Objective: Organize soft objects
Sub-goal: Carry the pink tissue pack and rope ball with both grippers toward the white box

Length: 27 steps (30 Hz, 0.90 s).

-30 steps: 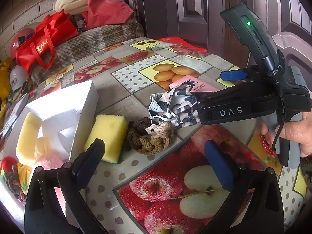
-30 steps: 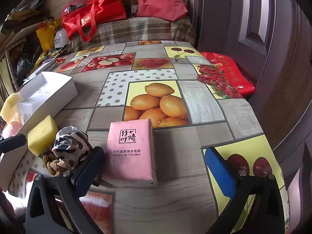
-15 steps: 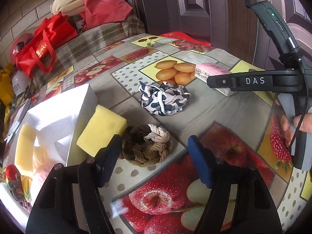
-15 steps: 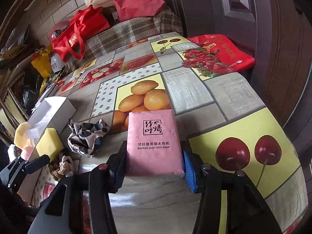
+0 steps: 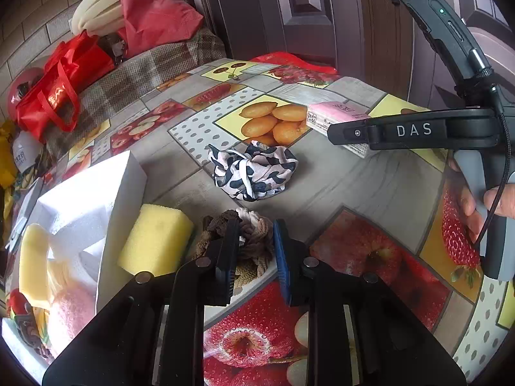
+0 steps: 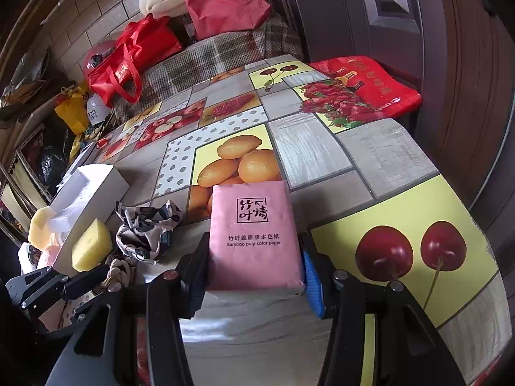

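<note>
My left gripper (image 5: 254, 254) is shut on a brown and cream braided rope knot (image 5: 249, 228) lying on the fruit-print table. A yellow sponge (image 5: 157, 238) lies just left of it, against a white foam box (image 5: 96, 199) that holds another yellow sponge and a pink soft ball (image 5: 69, 315). A black-and-white patterned cloth (image 5: 254, 170) lies bunched behind the knot. My right gripper (image 6: 254, 260) is shut on a pink tissue pack (image 6: 254, 234); the pack also shows in the left wrist view (image 5: 334, 117).
Red bags (image 6: 135, 58) and a plaid-covered seat (image 6: 206, 61) stand beyond the table's far edge. A red bag (image 6: 363, 87) lies at the far right corner by a dark door (image 6: 354, 9). The table edge curves close on the right.
My left gripper moved forward and closed on the braided knot. My right gripper closed on the pink tissue pack and holds it at the table's right side.
</note>
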### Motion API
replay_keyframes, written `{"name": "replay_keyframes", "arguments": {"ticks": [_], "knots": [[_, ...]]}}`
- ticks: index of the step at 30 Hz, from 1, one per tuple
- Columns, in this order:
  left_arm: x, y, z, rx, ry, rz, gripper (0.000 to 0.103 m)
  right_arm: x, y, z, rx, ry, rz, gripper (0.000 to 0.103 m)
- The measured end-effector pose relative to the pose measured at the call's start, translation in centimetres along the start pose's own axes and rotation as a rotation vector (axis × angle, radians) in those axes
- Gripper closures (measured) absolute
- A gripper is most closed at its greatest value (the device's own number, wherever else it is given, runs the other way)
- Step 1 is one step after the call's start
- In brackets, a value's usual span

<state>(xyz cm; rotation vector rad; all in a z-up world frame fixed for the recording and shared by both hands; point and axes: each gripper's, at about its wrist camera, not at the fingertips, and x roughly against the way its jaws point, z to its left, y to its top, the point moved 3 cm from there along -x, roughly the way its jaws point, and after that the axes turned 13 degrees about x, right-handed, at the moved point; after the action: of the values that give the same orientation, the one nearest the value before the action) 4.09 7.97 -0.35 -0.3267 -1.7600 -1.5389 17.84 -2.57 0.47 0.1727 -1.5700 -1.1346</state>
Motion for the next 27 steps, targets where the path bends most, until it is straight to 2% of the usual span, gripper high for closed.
{"name": "replay_keyframes", "arguments": {"ticks": [5, 8, 10, 12, 14, 15, 18, 23, 25, 27], "knots": [[0.3, 0.1, 0.4, 0.018, -0.026, -0.010, 0.083, 0.2, -0.1, -0.4, -0.025, 0.006, -0.009, 0.052], [-1.0, -0.3, 0.4, 0.032, -0.047, 0.081, 0.076, 0.1, -0.1, -0.4, -0.024, 0.006, -0.008, 0.052], [-1.0, -0.4, 0.0, 0.018, -0.050, 0.082, 0.067, 0.1, 0.0, -0.3, -0.017, 0.006, -0.003, 0.052], [-1.1, -0.4, -0.3, 0.005, -0.037, 0.078, 0.066, 0.1, -0.1, -0.3, -0.017, 0.006, -0.003, 0.052], [-1.0, -0.4, -0.3, 0.001, -0.037, 0.073, 0.069, 0.1, -0.1, -0.3, -0.019, 0.006, -0.004, 0.052], [-0.9, -0.5, -0.3, 0.003, -0.036, 0.068, 0.083, 0.1, -0.1, -0.3, -0.021, 0.005, -0.007, 0.052], [0.8, -0.3, -0.2, 0.004, -0.048, -0.017, 0.086, 0.7, -0.2, -0.5, -0.037, 0.001, -0.038, 0.052], [6.3, -0.5, 1.3, 0.073, -0.069, -0.294, 0.086, 3.8, -0.4, 1.0, 0.013, -0.041, -0.177, 0.052], [7.4, -0.6, 2.5, 0.129, -0.070, -0.337, 0.086, 4.8, -0.9, 2.4, 0.048, -0.040, -0.208, 0.052], [7.8, -0.7, 3.5, 0.169, -0.066, -0.342, 0.086, 5.6, -1.4, 4.0, 0.084, -0.034, -0.234, 0.052]]}}
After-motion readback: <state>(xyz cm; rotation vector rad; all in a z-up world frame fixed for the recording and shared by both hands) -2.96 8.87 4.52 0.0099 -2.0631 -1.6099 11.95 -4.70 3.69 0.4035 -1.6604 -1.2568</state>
